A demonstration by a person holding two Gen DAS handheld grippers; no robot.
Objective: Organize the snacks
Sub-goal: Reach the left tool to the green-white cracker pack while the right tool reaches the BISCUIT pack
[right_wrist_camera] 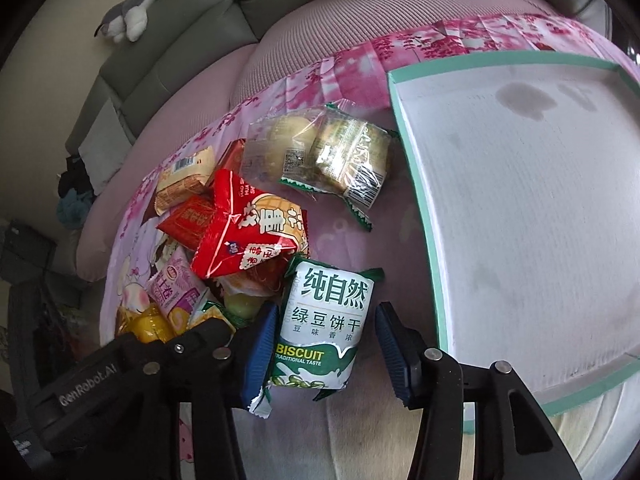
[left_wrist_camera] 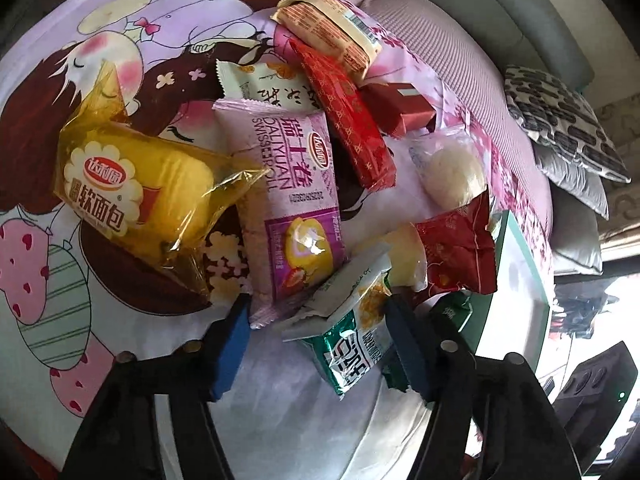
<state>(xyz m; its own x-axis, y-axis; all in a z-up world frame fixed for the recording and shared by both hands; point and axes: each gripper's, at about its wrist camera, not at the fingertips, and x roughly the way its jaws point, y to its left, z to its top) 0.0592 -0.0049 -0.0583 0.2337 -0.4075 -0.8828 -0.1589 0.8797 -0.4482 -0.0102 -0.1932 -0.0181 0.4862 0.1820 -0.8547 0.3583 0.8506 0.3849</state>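
A pile of wrapped snacks lies on a pink cartoon-print cloth. In the left wrist view my left gripper [left_wrist_camera: 316,344] is open, its fingers either side of a green and white packet [left_wrist_camera: 352,340]; a pink Swiss roll pack [left_wrist_camera: 292,208] and a yellow bread pack [left_wrist_camera: 140,196] lie just ahead. In the right wrist view my right gripper [right_wrist_camera: 324,352] is open around a green and white mung bean biscuit pack [right_wrist_camera: 324,320]. Its left finger [right_wrist_camera: 260,352] touches the pack and the right finger stands apart. A red pack [right_wrist_camera: 248,236] lies just beyond.
A shallow white tray with a teal rim [right_wrist_camera: 416,184] lies on the cloth at the right; it also shows in the left wrist view [left_wrist_camera: 524,248]. Clear-wrapped pastries [right_wrist_camera: 320,152] lie near its corner. Grey sofa cushions [right_wrist_camera: 168,40], patterned pillows [left_wrist_camera: 568,128] and a plush toy [right_wrist_camera: 136,4] are behind.
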